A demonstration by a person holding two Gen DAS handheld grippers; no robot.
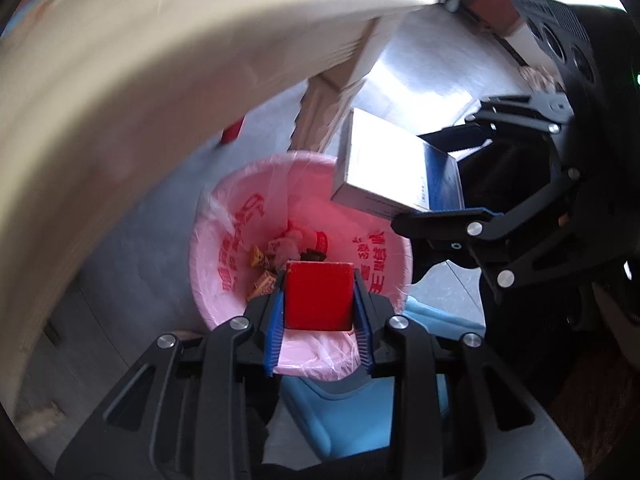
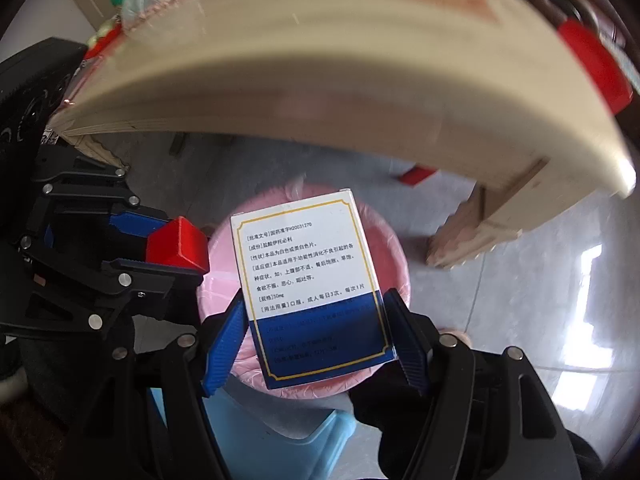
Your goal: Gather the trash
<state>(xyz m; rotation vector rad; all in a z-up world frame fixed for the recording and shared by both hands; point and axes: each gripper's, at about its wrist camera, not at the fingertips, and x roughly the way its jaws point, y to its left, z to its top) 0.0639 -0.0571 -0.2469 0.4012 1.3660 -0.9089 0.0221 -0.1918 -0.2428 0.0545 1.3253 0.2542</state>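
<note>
My left gripper (image 1: 319, 312) is shut on a red block (image 1: 319, 295), held right over a bin lined with a pink bag (image 1: 228, 264). Several wrappers (image 1: 262, 266) lie at the bag's bottom. My right gripper (image 2: 316, 332) is shut on a white and blue medicine box (image 2: 308, 280) with printed text, also above the pink-lined bin (image 2: 390, 248). In the left wrist view the medicine box (image 1: 384, 160) and right gripper (image 1: 452, 196) hang over the bin's right rim. The right wrist view shows the left gripper (image 2: 160, 248) and its red block (image 2: 178, 244) at the bin's left.
A pale wooden table edge (image 1: 160, 80) curves overhead, with its leg (image 2: 472, 240) standing on the grey tiled floor (image 2: 540, 280). A light blue plastic stool (image 1: 348, 408) sits just below the bin. A small red item (image 2: 418, 174) lies on the floor beyond.
</note>
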